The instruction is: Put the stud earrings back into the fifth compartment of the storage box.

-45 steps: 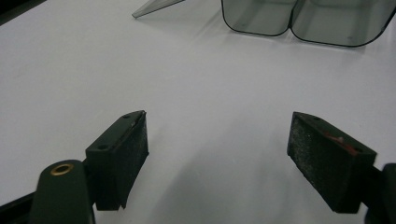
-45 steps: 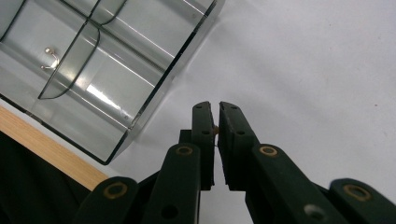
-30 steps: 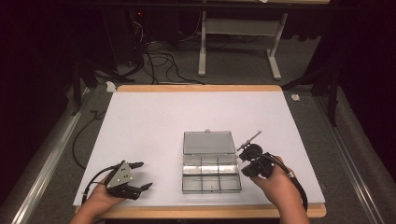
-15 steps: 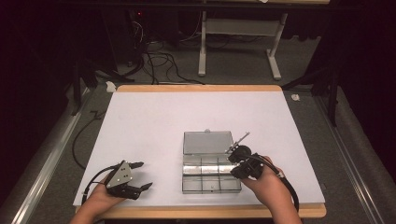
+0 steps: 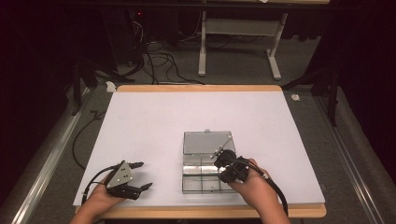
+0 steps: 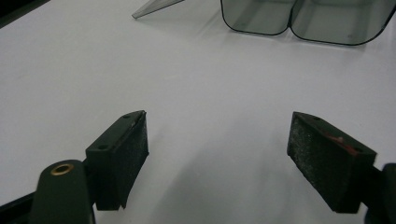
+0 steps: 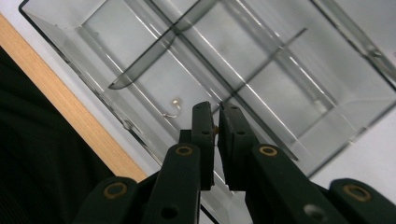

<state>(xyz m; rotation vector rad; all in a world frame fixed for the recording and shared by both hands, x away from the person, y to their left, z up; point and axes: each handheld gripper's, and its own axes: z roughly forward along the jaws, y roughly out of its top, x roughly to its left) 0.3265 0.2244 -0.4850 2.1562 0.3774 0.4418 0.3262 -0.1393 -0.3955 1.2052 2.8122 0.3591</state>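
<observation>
A clear plastic compartment box (image 5: pixel 201 183) lies on the white table (image 5: pixel 154 126) with its lid (image 5: pixel 205 141) folded back flat. My right gripper (image 5: pixel 218 158) hovers over the box's right side. In the right gripper view its jaws (image 7: pixel 215 111) are shut on a tiny metal piece with a thin wire, seemingly a small earring (image 7: pixel 215 129). Below them a pearl earring (image 7: pixel 174 103) with a hook lies in one compartment of the box (image 7: pixel 280 88). My left gripper (image 5: pixel 144 175) rests open at the table's front left, nothing between its pads (image 6: pixel 219 140), the box (image 6: pixel 303 18) well ahead of it.
The table's wooden front edge (image 7: pixel 70 107) runs close beside the box. Floor cables (image 5: pixel 154 60) and a white stand (image 5: pixel 238 28) lie beyond the table's far edge. Bare white table surface spreads behind and to the left of the box.
My right gripper has moved left, from beside the box's right edge to above its compartments, jaws still shut. The left gripper has stayed put.
</observation>
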